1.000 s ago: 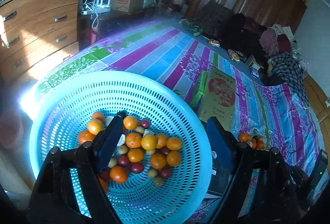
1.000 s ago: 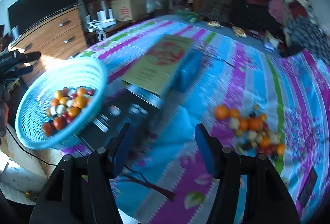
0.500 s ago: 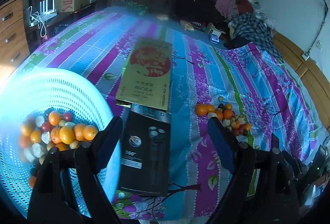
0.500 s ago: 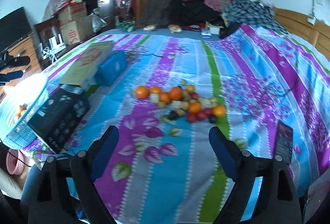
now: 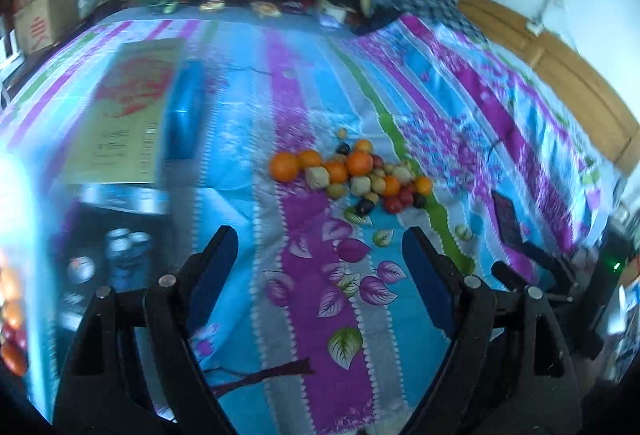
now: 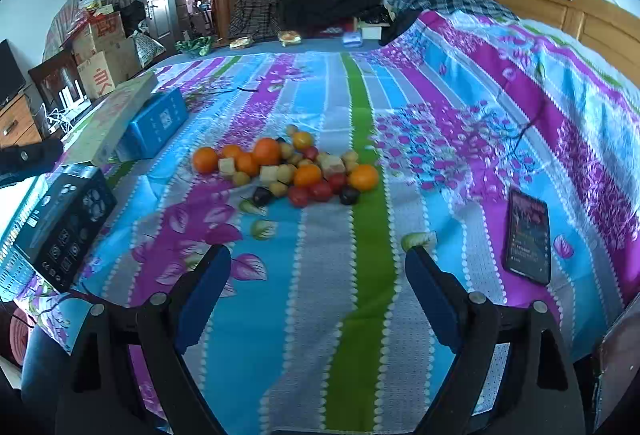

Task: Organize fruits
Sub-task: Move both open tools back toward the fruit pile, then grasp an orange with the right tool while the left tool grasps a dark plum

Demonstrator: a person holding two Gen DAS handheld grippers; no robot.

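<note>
Swung away from the basket since a second ago: then filling the left wrist view, now only a bright blurred sliver of basket (image 5: 12,275) at the far left edge, oranges inside just visible. Centre of both views now taken by the loose fruit pile (image 5: 352,175) on the bedspread (image 6: 340,295). Reads as a finished drop-off and a return for another pick, with much of the pile not yet moved.

Left gripper (image 5: 316,255): blue pads wide apart, nothing between them. Right gripper (image 6: 318,275): likewise spread and empty, wider than a second ago.

From left in the right wrist view: glossy black carton (image 6: 64,223), boxy, at the lower left edge; flat yellowish cardboard box (image 6: 112,119) beside a blue box (image 6: 156,127) at left centre. At centre, fruit pile (image 6: 288,171): round smooth oranges, small red and dark globes, pale cube-like chunks, all touching or nearly so. At right, a thin glossy phone (image 6: 528,235) lying flat, well apart from the pile. Bedspread soft, wrinkled, striped in purple, blue and green with leaf prints.
</note>
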